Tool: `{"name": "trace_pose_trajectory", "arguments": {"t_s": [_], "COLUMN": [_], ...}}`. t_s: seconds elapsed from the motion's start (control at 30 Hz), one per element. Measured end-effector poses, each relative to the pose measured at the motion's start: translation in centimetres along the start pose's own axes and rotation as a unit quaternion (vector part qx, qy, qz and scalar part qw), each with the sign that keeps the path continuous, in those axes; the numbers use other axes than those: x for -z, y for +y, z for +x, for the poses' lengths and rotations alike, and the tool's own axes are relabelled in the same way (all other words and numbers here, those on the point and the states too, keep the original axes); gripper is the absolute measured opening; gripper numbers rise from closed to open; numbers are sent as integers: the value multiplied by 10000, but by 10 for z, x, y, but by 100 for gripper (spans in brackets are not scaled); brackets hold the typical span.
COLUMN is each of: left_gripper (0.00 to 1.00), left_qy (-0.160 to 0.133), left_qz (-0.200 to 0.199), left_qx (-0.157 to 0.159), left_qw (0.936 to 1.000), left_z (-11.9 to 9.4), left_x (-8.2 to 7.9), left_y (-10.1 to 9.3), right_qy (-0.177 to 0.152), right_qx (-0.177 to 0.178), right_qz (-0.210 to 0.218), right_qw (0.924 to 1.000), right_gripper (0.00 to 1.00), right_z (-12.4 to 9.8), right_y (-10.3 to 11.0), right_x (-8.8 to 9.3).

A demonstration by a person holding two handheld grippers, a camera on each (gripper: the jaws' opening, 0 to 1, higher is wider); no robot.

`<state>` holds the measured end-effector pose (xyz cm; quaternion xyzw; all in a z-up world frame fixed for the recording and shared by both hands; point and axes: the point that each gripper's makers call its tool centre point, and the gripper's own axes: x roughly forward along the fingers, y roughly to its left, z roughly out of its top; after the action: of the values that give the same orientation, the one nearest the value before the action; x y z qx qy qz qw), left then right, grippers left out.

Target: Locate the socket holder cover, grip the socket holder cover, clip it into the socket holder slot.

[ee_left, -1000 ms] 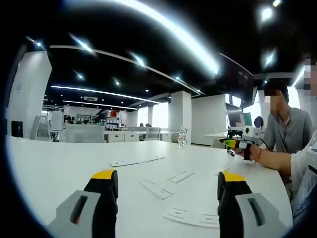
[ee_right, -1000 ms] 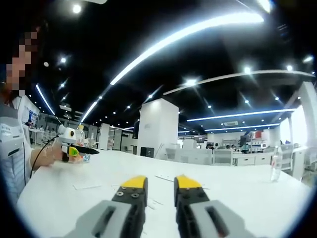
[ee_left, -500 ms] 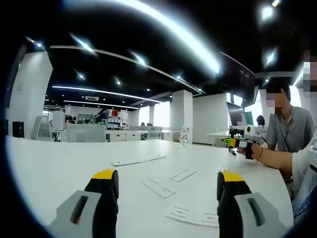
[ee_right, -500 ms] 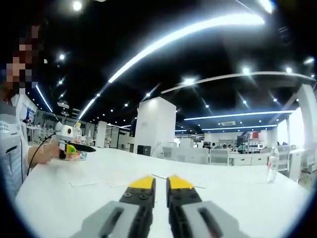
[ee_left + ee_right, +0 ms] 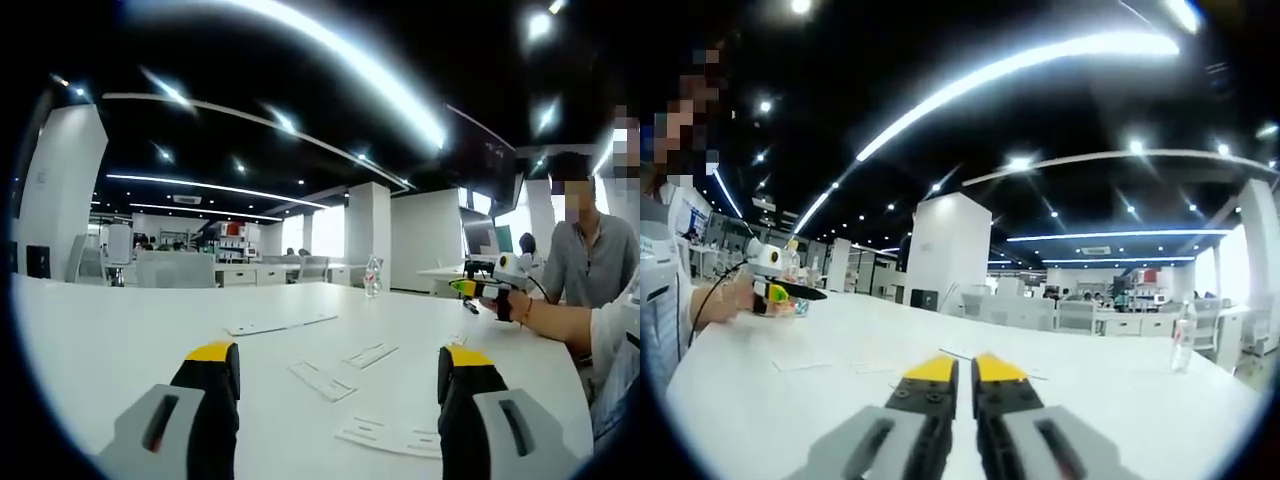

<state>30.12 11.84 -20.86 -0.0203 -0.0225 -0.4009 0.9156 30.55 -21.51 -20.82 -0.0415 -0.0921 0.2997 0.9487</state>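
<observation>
Four flat white socket holder pieces lie apart on your white table [image 5: 120, 330]: a long strip [image 5: 277, 324] farthest off, two short ones [image 5: 368, 354] [image 5: 321, 380] in the middle, and a wider one [image 5: 390, 436] nearest, between your left gripper [image 5: 338, 365]'s widely parted jaws. Your right gripper [image 5: 964, 368] is closed on nothing. One water bottle [image 5: 372, 276] stands beyond.

1. White table [image 5: 120, 340]: broad top, spanning the lower half of both views.
2. Water bottle [image 5: 371, 277]: upright at the table's far edge, 12 o'clock in the left gripper view; also at 3 o'clock in the right gripper view.
3. Seated person in grey shirt [image 5: 596, 262]: 3 o'clock, behind the table.
4. White pillar [image 5: 953, 252]: 12 o'clock, right gripper view.
5. Ceiling light strips [image 5: 1020, 65]: curved, overhead.
</observation>
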Motion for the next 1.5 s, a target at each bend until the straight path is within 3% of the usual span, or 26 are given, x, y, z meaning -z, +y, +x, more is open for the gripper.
{"name": "trace_pose_trajectory", "arguments": {"t_s": [0.33, 0.6, 0.73, 0.9, 1.03, 1.1, 1.13, 1.27, 1.37, 1.5], "left_gripper": [81, 82, 82, 82, 82, 82, 82, 82, 82, 83], "left_qy": [-230, -396, -357, -361, -375, -378, -381, -407, -408, -382], "left_qz": [58, 10, -14, -11, 17, 33, 37, 73, 79, 80], "left_qx": [84, 53, 47, 50, 48, 54, 55, 68, 64, 60], "left_qw": [9997, 9992, 9993, 9993, 9993, 9993, 9993, 9991, 9991, 9992], "left_z": [-5, -8, -7, -6, -6, -6, -6, -6, -6, -5], "left_x": [-14, -22, -20, -20, -20, -21, -21, -22, -22, -21], "left_y": [-7, -3, -2, -3, -3, -3, -3, -4, -4, -4], "right_qy": [-19, -144, 212, 893, 1525, 2006, 2117, 2840, 3309, 3971], "right_qx": [-328, -594, -924, -1535, -2011, -2316, -2386, -2892, -3040, -3271], "right_qz": [-12, -21, -218, -491, -707, -851, -935, -1114, -1246, -1447], "right_qw": [9995, 9981, 9953, 9829, 9650, 9481, 9432, 9074, 8846, 8452], "right_gripper": [3, 13, 18, 28, 37, 39, 40, 44, 45, 45], "right_z": [1, 4, 6, 9, 9, 5, 5, -3, -7, -13], "right_y": [16, 20, 25, 32, 37, 43, 44, 53, 52, 52], "right_x": [-8, -31, -25, -7, 9, 21, 23, 42, 55, 73]}}
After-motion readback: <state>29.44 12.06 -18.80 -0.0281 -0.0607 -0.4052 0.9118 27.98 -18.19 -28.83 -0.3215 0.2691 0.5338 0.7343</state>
